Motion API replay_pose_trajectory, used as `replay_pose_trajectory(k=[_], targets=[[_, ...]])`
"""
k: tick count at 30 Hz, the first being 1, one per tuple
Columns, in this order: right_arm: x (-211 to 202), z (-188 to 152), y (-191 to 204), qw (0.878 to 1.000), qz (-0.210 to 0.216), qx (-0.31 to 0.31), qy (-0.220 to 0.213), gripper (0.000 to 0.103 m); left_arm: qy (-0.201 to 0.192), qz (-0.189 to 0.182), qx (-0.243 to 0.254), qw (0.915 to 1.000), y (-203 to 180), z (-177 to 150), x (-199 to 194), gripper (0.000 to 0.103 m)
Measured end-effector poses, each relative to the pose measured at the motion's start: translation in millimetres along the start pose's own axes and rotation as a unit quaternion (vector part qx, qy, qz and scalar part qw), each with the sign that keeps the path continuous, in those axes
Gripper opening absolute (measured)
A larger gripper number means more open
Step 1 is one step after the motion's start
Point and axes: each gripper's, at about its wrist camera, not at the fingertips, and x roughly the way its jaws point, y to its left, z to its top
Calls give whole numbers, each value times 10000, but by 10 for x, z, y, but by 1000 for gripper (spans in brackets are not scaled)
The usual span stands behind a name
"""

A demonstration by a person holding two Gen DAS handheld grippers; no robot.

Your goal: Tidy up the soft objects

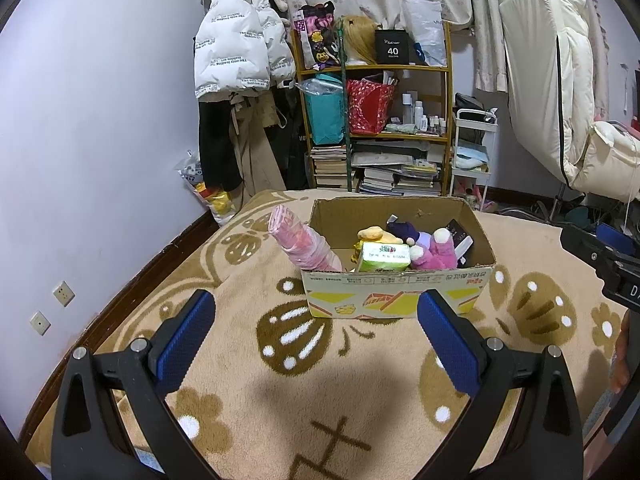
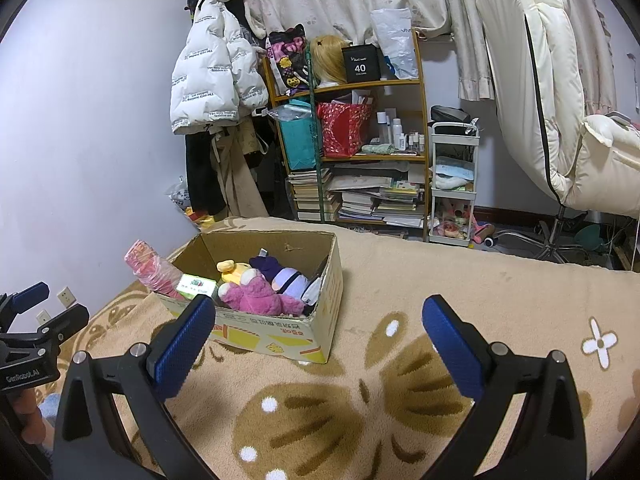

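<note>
An open cardboard box (image 1: 396, 294) (image 2: 264, 330) stands on the tan flowered blanket (image 1: 256, 360). It holds a pink plush (image 1: 436, 254) (image 2: 260, 296), a purple plush (image 1: 404, 232) (image 2: 286, 278), a yellow plush (image 1: 374, 234) (image 2: 234, 270), a green tissue pack (image 1: 384, 258) (image 2: 195, 285) and a pink wrapped roll (image 1: 300, 240) (image 2: 150, 270) leaning out at its left end. My left gripper (image 1: 316, 316) is open and empty, short of the box. My right gripper (image 2: 318, 322) is open and empty, right of the box.
A shelf (image 1: 376, 108) crammed with bags, bottles and books stands behind the bed, with a white jacket (image 1: 236, 48) hanging to its left. A white trolley (image 2: 454, 184) and a cream office chair (image 2: 560, 120) stand at the right. The wall runs along the left.
</note>
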Motion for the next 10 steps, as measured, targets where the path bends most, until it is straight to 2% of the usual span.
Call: replay_pose_trajectory(k=[10], targets=[[-1, 7, -5, 10000, 7, -13, 3, 103, -7, 3, 11, 10000, 4, -2, 2, 100]])
